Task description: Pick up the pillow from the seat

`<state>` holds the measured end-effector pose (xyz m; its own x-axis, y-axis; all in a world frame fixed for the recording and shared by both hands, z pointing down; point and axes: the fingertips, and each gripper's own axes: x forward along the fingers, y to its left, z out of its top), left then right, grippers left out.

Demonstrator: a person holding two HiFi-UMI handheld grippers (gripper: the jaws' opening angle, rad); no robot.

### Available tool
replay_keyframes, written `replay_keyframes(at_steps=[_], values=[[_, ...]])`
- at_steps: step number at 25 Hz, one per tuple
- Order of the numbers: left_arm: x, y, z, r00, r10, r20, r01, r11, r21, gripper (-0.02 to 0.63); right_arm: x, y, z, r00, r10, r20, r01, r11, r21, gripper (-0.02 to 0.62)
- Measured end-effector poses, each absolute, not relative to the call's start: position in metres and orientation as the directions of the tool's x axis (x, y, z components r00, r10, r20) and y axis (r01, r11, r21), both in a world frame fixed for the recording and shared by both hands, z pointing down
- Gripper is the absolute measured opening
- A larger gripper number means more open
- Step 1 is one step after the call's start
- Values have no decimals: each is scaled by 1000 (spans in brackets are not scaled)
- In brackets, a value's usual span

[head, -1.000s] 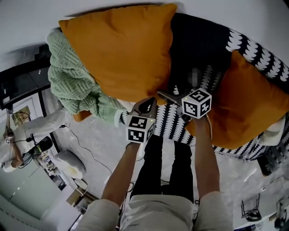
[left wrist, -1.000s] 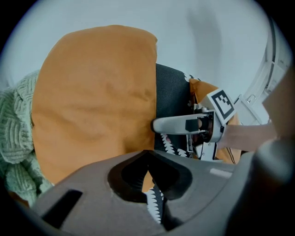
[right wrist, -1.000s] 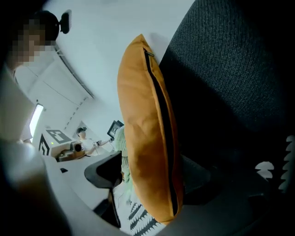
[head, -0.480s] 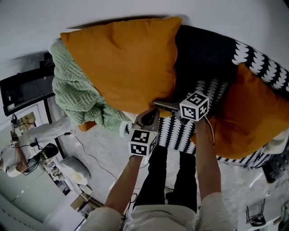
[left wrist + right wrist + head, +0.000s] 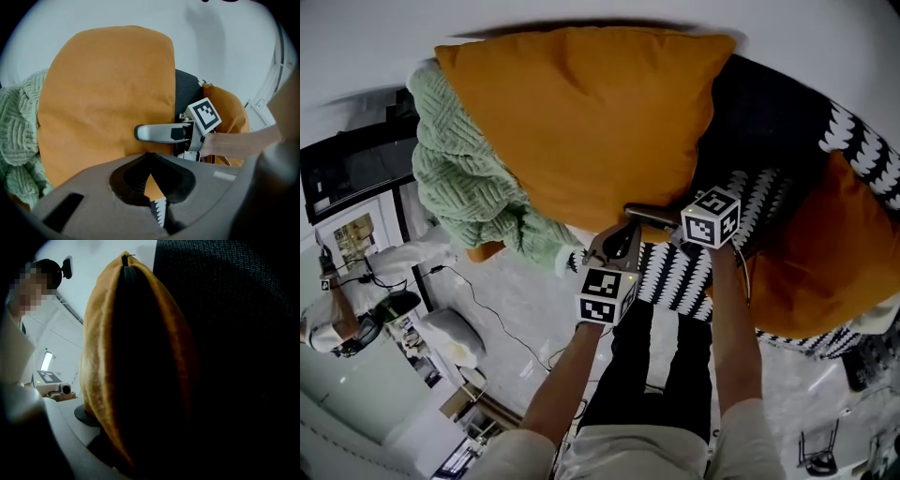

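Head view. Large square orange fabric pillow (image 5: 581,122) fills the upper centre of the frame. It stands on edge on the seat's black-and-white patterned cover (image 5: 680,274) and leans back on the dark backrest (image 5: 759,122). It is on the seat, not lifted. Pale green chunky-knit blanket (image 5: 464,178) is bunched against its left side, touching. At the right edge of the frame lies a second orange cushion (image 5: 834,262), apart from the first.

Left gripper (image 5: 625,232): centre of the frame, tips at the pillow's lower edge. Left gripper view: jaws together at the tips. A narrow wedge of orange fabric and patterned cover shows through the gap behind them. Cannot tell whether any fabric is pinched.

Right gripper (image 5: 642,214): just right of the left one, pointing toward frame left along the pillow's lower right part. Its jaws have just been opening and stand wide apart. One grey finger (image 5: 157,132) lies across the pillow's front face, at the centre of the left gripper view; the other finger is hidden behind the pillow. Right gripper view: pillow (image 5: 98,380) seen edge-on, zip end at the top, its edge between the jaws. The backrest darkens the right half.
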<state>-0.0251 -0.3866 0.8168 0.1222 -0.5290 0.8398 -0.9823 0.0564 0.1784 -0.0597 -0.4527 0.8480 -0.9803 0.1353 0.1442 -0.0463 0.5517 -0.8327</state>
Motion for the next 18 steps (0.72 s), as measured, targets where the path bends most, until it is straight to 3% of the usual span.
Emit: replay_keyframes(at_steps=[18], values=[[-38,-369,819,114,-536,836,-978,88,190,9,-69,-447,844,-975,134,178,-76,550,-832,527]])
